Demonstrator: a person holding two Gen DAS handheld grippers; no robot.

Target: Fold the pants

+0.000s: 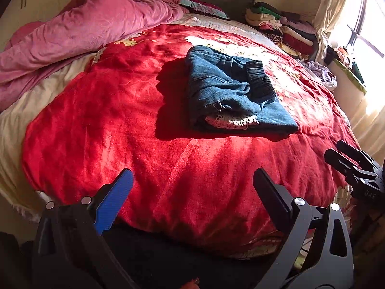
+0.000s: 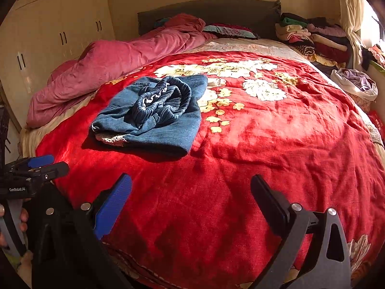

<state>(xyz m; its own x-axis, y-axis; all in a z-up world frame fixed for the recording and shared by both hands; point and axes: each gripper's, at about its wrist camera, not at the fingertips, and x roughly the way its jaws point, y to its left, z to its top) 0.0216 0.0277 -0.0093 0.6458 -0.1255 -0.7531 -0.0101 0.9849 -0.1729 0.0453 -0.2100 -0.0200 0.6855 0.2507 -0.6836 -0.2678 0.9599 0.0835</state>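
Jeans (image 1: 231,89) lie folded in a compact bundle on the red flowered blanket (image 1: 120,120) in the middle of the bed. Left gripper (image 1: 192,185) and right gripper (image 2: 191,190) both hover near the bed's edge, fingers spread wide, holding nothing.

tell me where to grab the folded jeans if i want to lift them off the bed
Take the folded jeans by the thick folded edge nearest the grippers, coming in low from the foot of the red blanket. There the layers stack into one firm lip; the bunched waistband on top is loose and would probably pull open.
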